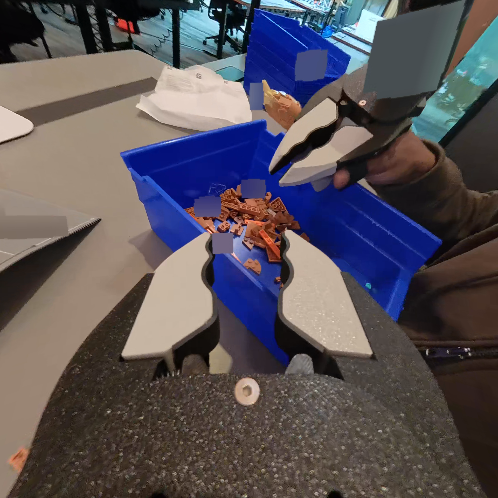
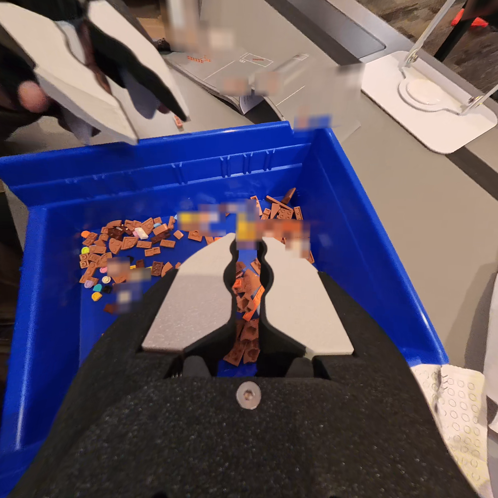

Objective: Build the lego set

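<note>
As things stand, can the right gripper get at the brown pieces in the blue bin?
Probably yes. The right gripper hangs over the open-topped blue bin, jaws slightly apart, the brown pieces directly below. Nothing covers them; the left gripper sits off at the far rim.

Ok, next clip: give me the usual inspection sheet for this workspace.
Surface: grey table.
Job's things: blue bin holding loose, mostly brown lego pieces; open instruction booklet beyond it; partly built brown model behind the bin.
Clutter: crumpled white paper bag; stack of blue bins; white stand base; white studded sheet.
Grippers: left claw open, empty, over the bin; right claw slightly open, empty, above the pieces.
Cables: nothing seen.
Surroundings: desks and office chairs behind.
</note>
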The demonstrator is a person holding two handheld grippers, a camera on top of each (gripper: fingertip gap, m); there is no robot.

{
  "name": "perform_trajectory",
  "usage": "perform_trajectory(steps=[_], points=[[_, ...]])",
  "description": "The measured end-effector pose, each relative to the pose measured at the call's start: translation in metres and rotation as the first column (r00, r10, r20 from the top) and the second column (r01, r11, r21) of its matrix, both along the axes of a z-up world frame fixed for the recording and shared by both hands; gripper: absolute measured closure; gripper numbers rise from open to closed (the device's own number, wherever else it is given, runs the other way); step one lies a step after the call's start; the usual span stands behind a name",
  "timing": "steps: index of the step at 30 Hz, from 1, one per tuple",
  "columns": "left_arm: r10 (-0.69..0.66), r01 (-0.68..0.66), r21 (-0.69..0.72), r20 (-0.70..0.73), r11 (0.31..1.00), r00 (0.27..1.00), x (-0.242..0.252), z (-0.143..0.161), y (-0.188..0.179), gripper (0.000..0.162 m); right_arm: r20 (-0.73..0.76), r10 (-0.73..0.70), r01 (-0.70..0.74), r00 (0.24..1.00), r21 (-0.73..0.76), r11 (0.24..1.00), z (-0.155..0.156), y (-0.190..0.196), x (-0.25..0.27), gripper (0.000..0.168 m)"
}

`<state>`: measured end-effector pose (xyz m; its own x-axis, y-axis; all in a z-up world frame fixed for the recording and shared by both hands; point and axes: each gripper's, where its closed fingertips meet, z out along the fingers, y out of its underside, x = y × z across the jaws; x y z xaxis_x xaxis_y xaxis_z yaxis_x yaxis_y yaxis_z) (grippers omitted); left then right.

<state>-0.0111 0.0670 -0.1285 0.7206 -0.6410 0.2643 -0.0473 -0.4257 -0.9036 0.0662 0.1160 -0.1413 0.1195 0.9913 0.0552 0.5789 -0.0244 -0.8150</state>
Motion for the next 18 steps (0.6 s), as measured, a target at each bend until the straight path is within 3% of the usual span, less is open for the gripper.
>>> perform_trajectory(steps=[7,11,18], points=[[-0.101,0.103,-0.026,0.072,0.994,0.992,0.009,0.001,-0.010,0.135,-0.111,0.060,-0.061,0.992,-0.013,0.998,0.011,0.002,-0.021,0.162],[-0.062,0.061,-0.014,-0.081,0.998,0.995,-0.001,-0.008,-0.010,0.129,-0.104,0.095,-0.100,0.990,-0.044,0.994,0.009,-0.001,-0.037,0.163],[-0.080,0.081,-0.031,0.013,0.996,0.997,-0.003,-0.003,-0.010,0.134,-0.086,0.124,-0.128,0.989,-0.038,0.991,0.006,-0.002,-0.040,0.163]])
